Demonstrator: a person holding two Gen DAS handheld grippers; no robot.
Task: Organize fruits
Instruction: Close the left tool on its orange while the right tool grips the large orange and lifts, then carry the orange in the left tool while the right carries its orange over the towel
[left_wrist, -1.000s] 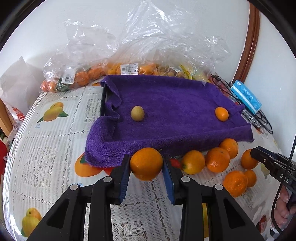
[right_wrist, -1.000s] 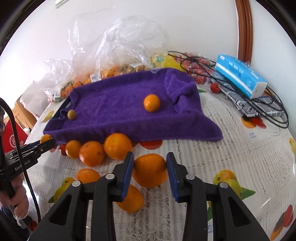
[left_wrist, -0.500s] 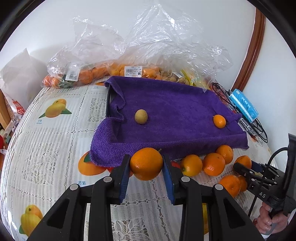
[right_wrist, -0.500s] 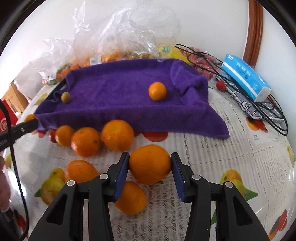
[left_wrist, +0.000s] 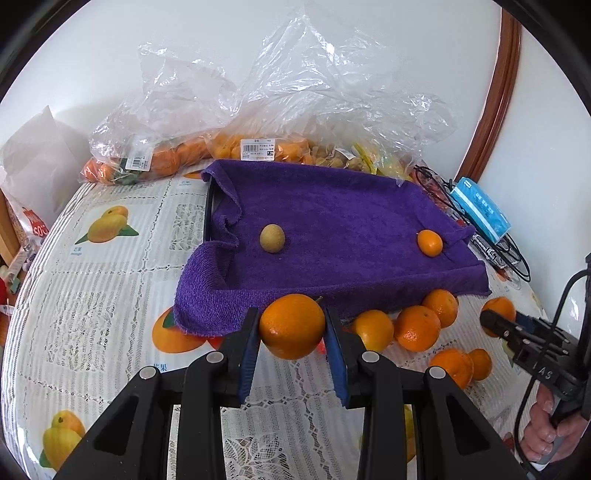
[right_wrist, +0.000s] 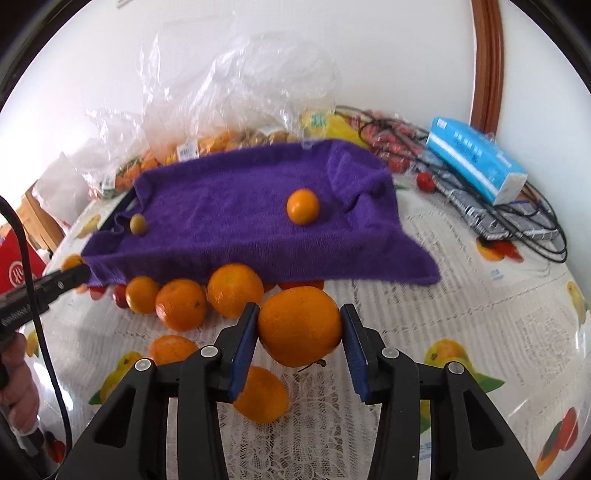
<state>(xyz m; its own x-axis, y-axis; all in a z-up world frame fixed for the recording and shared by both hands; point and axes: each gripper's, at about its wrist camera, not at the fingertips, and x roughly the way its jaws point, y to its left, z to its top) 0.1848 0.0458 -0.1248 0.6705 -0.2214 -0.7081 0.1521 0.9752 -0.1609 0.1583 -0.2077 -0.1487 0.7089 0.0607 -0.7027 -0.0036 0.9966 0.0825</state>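
Note:
A purple towel (left_wrist: 343, 221) lies over a tray at the back of the table. On it rest a small greenish-brown fruit (left_wrist: 272, 239) and a small orange (left_wrist: 429, 242). My left gripper (left_wrist: 291, 321) is shut on a large orange (left_wrist: 291, 332) just in front of the towel's near edge. My right gripper (right_wrist: 299, 317) is shut on another large orange (right_wrist: 299, 328), both blue pads against its sides. Several loose oranges (right_wrist: 181, 304) lie along the towel's (right_wrist: 229, 214) front edge, and one (right_wrist: 260, 395) sits under the right jaws.
Clear plastic bags of fruit (left_wrist: 258, 147) are piled against the wall behind the towel. A blue tissue pack (right_wrist: 476, 158) and tangled black cables (right_wrist: 517, 221) lie at the right. A red package (right_wrist: 18, 266) sits at the left edge. A person's hand (left_wrist: 546, 435) holds the right gripper.
The right gripper's jaws stand slightly wider around its orange, and it has shifted a little to the left in the left wrist view. The left gripper keeps its orange in place.

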